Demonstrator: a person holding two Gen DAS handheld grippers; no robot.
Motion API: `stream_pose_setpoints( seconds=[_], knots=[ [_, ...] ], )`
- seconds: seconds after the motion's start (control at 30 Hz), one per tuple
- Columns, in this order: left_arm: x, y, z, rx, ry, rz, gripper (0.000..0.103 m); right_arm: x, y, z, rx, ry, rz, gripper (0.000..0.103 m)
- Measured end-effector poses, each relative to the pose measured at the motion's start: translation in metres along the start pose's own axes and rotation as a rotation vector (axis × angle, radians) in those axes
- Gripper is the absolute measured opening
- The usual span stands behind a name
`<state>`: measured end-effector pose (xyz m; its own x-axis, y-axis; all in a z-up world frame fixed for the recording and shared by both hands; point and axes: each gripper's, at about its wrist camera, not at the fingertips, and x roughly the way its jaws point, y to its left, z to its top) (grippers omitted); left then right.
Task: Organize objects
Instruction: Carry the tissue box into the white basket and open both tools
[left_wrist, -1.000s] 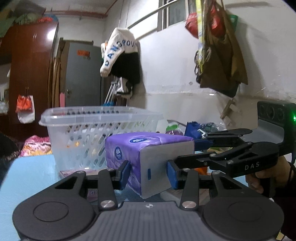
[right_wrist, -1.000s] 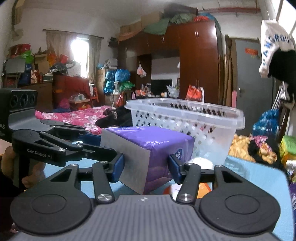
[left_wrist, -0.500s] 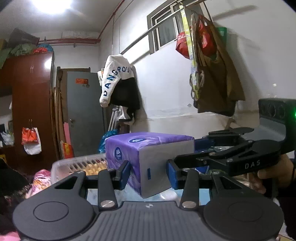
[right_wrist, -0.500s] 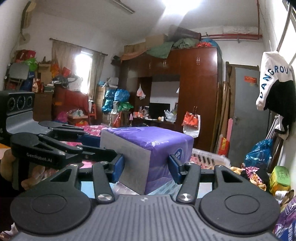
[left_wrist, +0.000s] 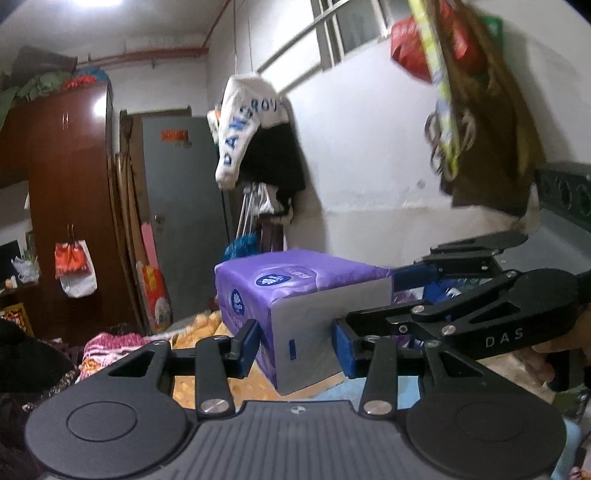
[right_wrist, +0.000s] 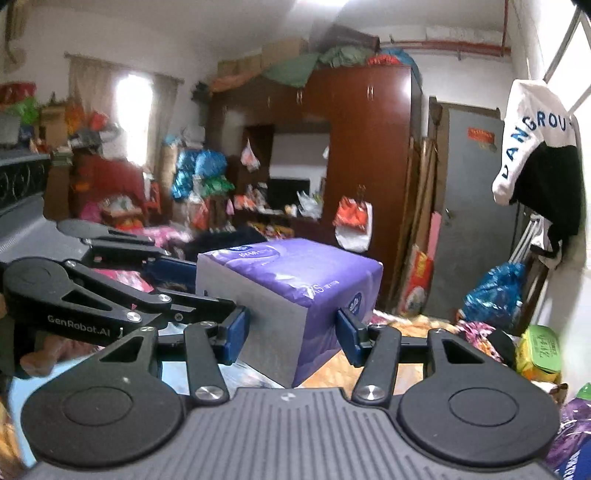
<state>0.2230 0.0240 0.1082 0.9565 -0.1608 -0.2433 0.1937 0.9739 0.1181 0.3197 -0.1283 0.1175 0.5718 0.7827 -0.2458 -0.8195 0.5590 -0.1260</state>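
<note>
- The left gripper (left_wrist: 295, 345) clamps one end of the purple tissue pack (left_wrist: 295, 295) between its blue pads; the right gripper (right_wrist: 291, 332) pinches the opposite end — both part-closed on it
- The pack hangs in the air between the two, clear of any surface
- Step in hand, I judge: carrying it to its spot; next calls for level, matched travel, then a lowering before either lets go
- Soft plastic-wrapped block; glossy purple film, plain grey end faces; squashes under pressure

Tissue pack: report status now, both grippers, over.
Left gripper and right gripper each shut on one end of the purple tissue pack. Pack held level, clear of the table. Nothing in the way.
</note>
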Motion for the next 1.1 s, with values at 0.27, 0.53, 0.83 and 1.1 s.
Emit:
stream_pose_setpoints(
  seconds=[0.27, 0.53, 0.83, 1.1],
  knots=[
    [0.033, 0.007, -0.011, -0.016, 0.061, 0.003, 0.047, 0.008, -0.014, -0.023, 0.048, 0.033, -0.011, 0.055],
    [0.048, 0.008, -0.015, -0.016, 0.093, -0.01, 0.046, 0.008, -0.024, -0.028, 0.055, 0.052, -0.017, 0.054],
    [0.06, 0.01, -0.024, -0.015, 0.124, 0.008, 0.049, 0.016, -0.027, -0.035, 0.038, 0.075, -0.025, 0.059],
    [-0.007, 0.014, -0.029, -0.06, 0.02, 0.047, 0.084, -0.051, -0.032, -0.048, 0.201, -0.002, -0.086, 0.103]
  ],
)
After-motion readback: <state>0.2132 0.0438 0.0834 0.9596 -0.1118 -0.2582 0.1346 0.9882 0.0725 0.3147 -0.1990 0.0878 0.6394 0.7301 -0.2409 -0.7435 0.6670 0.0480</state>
